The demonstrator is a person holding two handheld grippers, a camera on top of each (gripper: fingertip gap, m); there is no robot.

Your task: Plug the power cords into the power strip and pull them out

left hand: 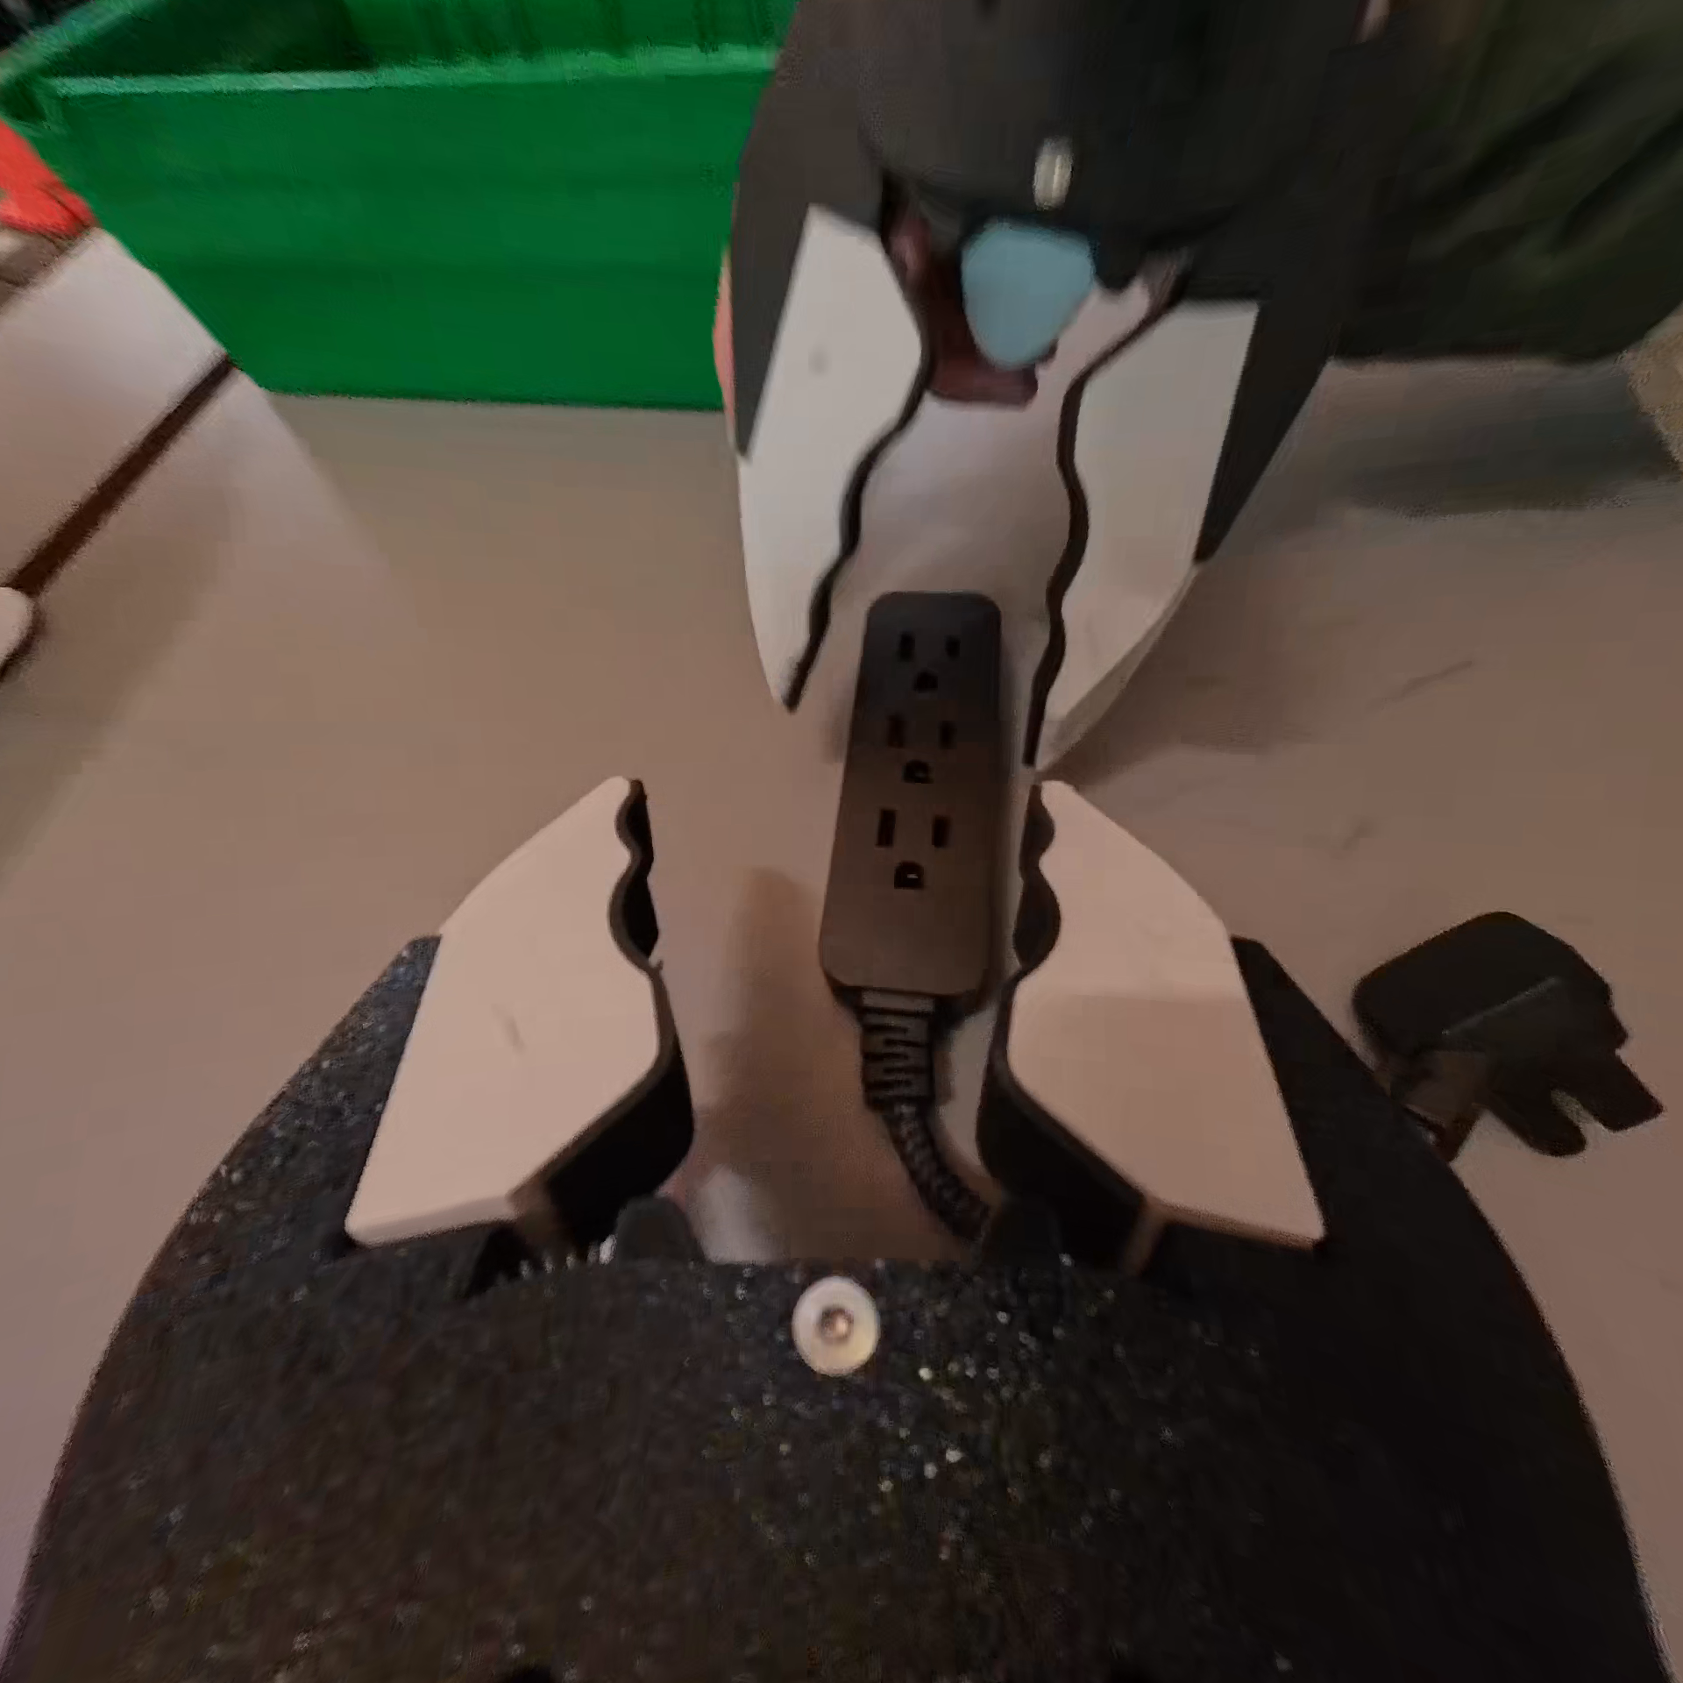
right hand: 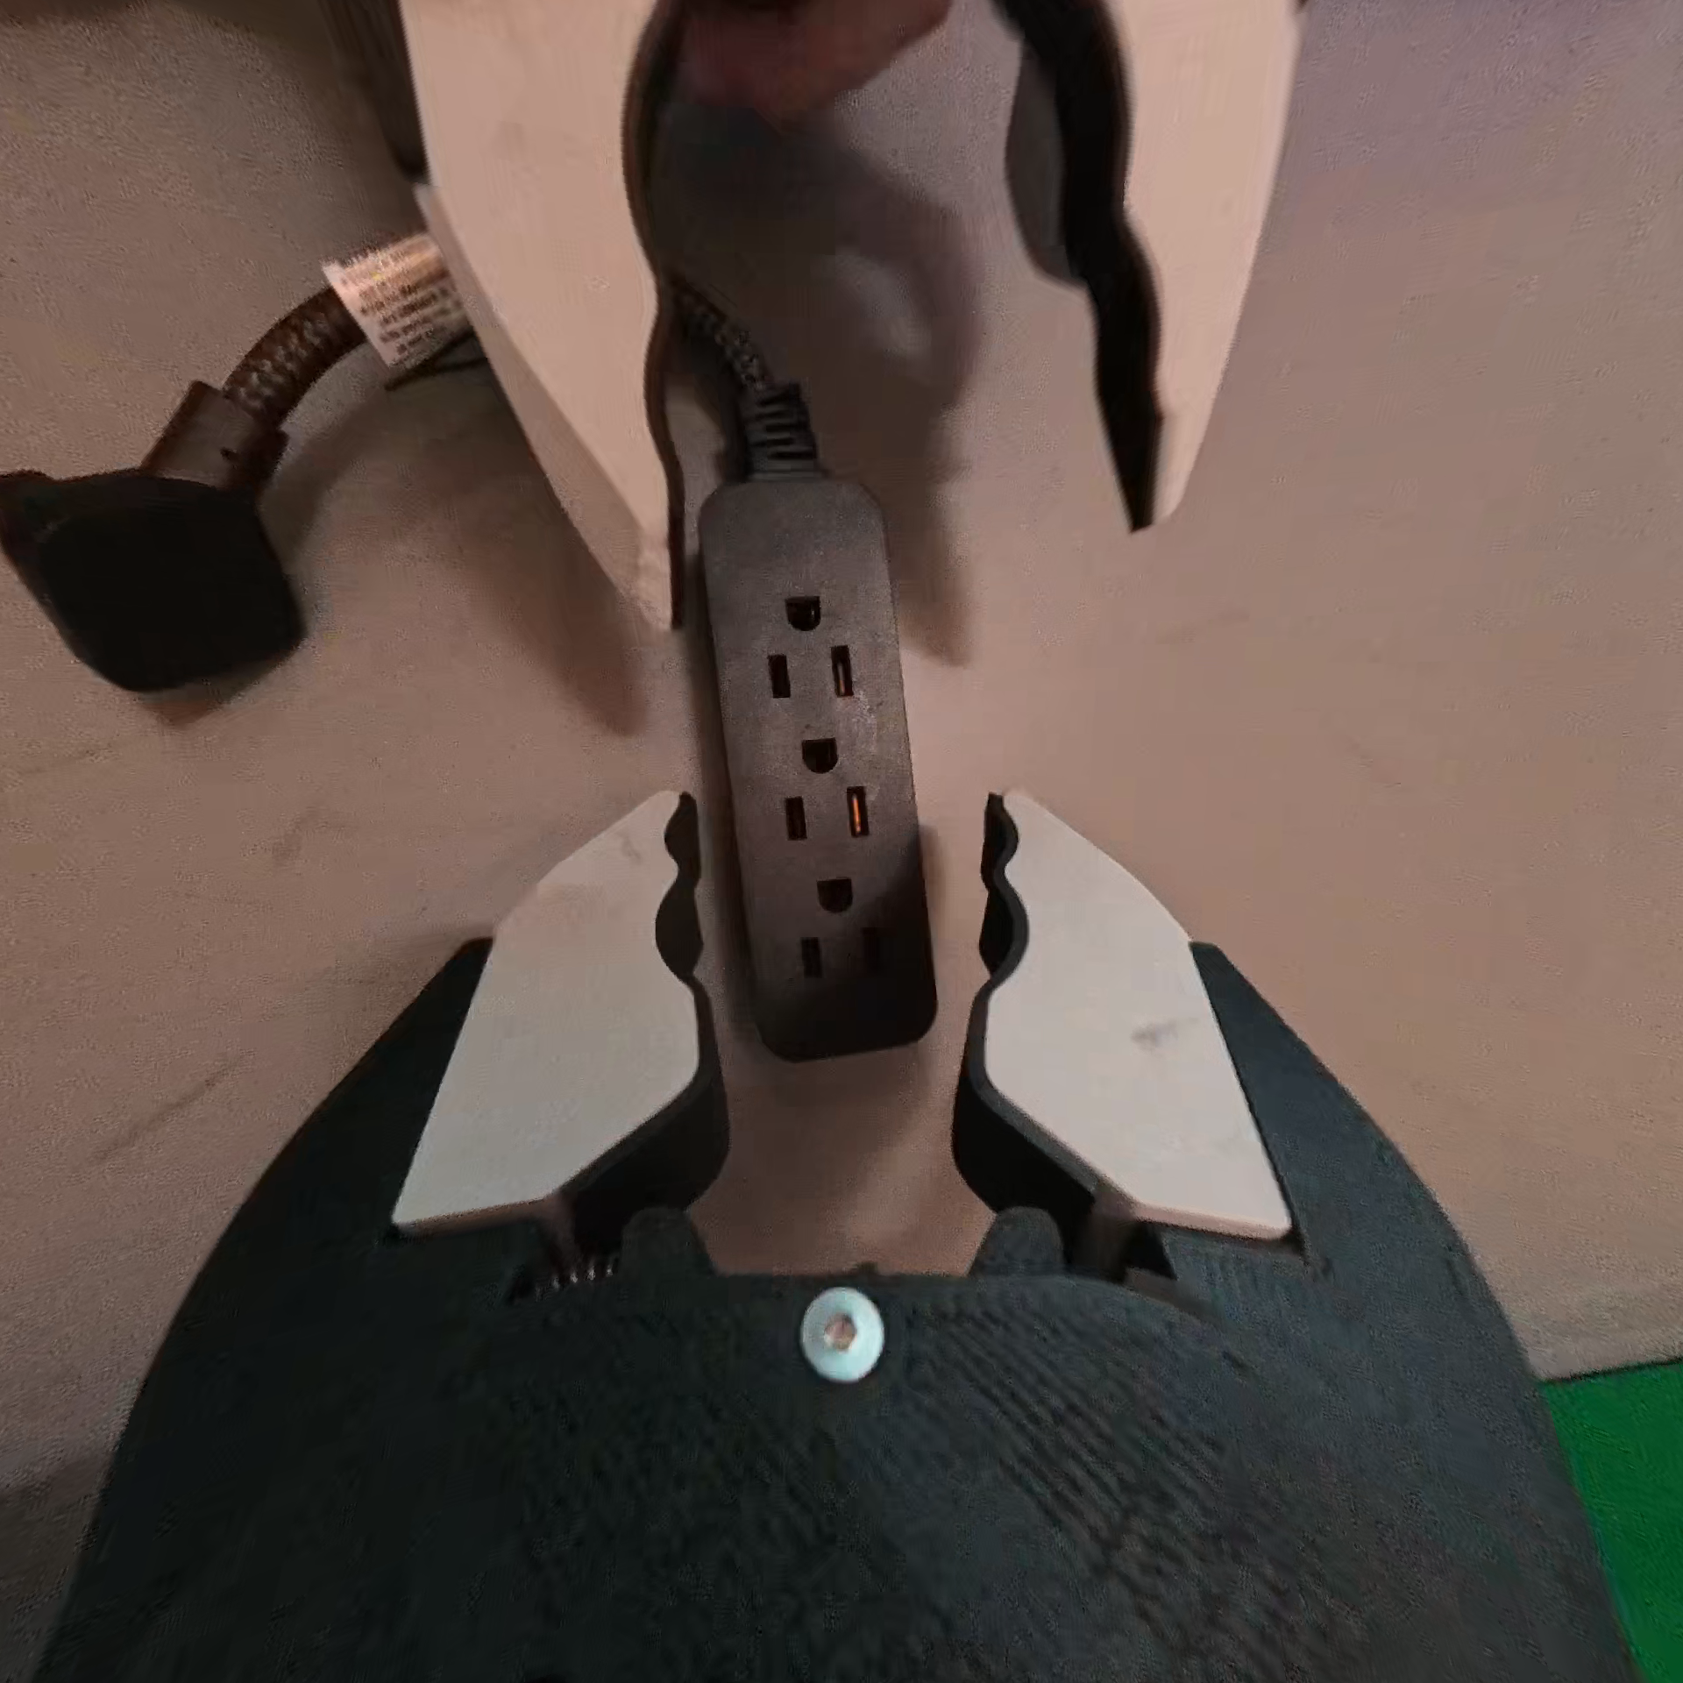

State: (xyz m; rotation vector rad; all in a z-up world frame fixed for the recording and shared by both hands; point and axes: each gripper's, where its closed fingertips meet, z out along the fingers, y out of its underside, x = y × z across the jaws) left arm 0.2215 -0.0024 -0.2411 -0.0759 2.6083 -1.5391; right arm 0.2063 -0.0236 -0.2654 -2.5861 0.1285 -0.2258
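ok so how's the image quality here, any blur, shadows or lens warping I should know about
Left wrist view: dim warm light; the power strip is fairly sharp, the right gripper and green bin beyond are motion-blurred, and the edges bow fisheye-style. Right wrist view: strip sockets crisp, the left gripper above smeared, casting a soft shadow on the table.

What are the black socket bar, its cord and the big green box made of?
The power strip looks like matte black moulded plastic: dull, no shine. Its cord seems sheathed in woven fabric, since a braided texture shows. The green bin is probably hard plastic, with flat, even-coloured walls, though blur leaves that open.
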